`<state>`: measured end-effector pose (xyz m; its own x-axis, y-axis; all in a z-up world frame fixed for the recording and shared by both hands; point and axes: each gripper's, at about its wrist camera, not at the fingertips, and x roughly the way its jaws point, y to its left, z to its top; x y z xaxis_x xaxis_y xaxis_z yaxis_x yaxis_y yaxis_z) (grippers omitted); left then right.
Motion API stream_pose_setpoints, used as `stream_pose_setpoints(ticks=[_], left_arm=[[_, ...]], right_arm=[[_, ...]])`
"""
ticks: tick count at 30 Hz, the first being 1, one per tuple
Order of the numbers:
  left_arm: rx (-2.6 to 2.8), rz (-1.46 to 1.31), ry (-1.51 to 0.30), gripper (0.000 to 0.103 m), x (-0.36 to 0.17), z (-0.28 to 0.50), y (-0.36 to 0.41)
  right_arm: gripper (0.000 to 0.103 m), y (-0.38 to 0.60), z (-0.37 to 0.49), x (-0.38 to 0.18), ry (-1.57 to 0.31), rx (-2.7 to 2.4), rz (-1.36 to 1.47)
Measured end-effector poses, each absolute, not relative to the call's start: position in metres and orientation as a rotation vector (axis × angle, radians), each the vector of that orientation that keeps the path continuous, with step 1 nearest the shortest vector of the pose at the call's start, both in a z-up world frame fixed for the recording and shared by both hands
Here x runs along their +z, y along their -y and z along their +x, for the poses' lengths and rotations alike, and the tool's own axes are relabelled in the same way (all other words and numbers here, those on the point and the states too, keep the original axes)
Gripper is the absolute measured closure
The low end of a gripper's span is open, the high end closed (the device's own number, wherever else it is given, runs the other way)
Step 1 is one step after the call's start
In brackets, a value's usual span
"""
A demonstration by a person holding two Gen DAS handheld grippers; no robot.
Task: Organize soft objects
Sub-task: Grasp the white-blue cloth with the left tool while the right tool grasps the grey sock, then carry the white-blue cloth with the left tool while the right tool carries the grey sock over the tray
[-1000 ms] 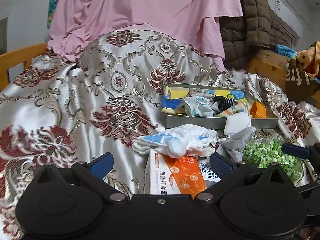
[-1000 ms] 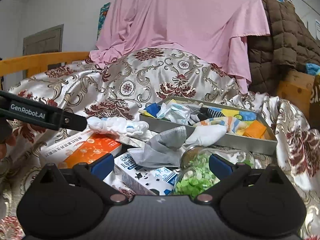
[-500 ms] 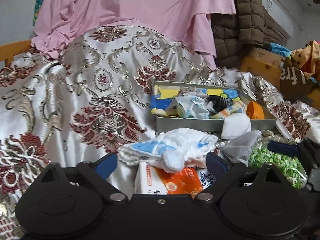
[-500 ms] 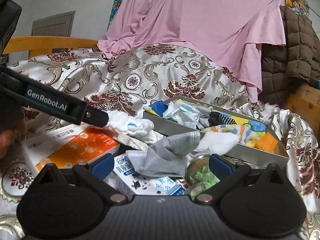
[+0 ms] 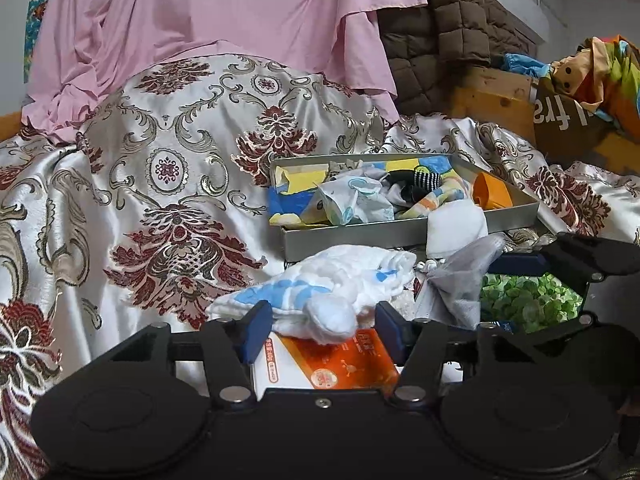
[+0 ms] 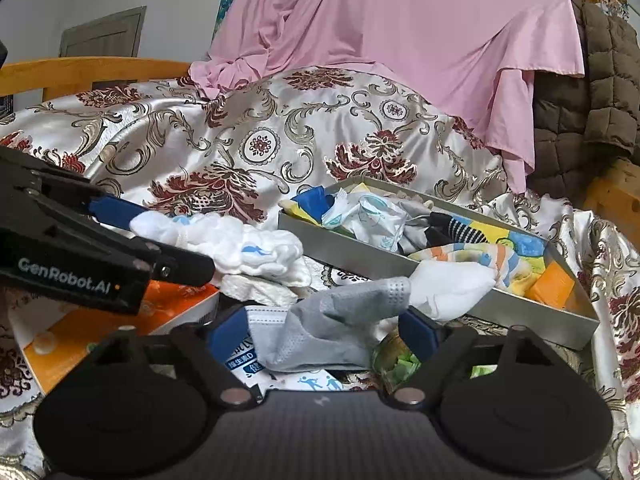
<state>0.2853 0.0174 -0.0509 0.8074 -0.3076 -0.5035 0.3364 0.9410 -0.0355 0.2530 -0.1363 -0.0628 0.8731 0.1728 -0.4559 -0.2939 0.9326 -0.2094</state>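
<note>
A fluffy white-and-blue cloth [image 5: 328, 292] [image 6: 248, 248] lies on an orange box [image 5: 340, 364]. My left gripper [image 5: 324, 320] [image 6: 172, 240] straddles its near end; the jaws are closing on it, and the pads do not squeeze it. A grey face mask [image 6: 332, 320] [image 5: 460, 280] lies between the fingers of my right gripper [image 6: 322, 332] [image 5: 494, 296], whose jaws are also closing, still wide of the mask. Behind stands a grey metal tray [image 5: 400, 228] [image 6: 360, 256] full of socks and cloths. A white sock [image 6: 448, 284] hangs over its front rim.
A blue-and-white box [image 6: 256, 364] and a clear container of green pieces [image 5: 528, 300] lie under the mask. Everything rests on a floral satin sheet [image 5: 168, 168]. Behind hang a pink cloth [image 5: 224, 12] and a brown quilted jacket [image 5: 440, 32]; a wooden rail [image 6: 92, 68] runs at the left.
Both grippers have come forward and down onto the pile. The left jaws have narrowed around the white-and-blue cloth; the right jaws have narrowed a little around the grey mask.
</note>
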Motion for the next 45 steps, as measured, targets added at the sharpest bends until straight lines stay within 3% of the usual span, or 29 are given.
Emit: stream_pose_setpoints(ticks=[10,26,45], left_arm=[[-0.339,0.062,-0.517,0.077,-0.05,0.285,-0.018],[-0.301,-0.021,-0.461,0.081,-0.036,0.272,-0.027],[-0.293,-0.085,-0.331,0.081,0.01,0.25,-0.029]], right_arm=[[0.054,0.131,0.252,-0.067,-0.472,0.29,-0.262],[0.092,0.137,0.243,-0.054,-0.456,0.292,-0.221],[0.095,0.145,0.214,-0.006,-0.27,0.278,-0.225]])
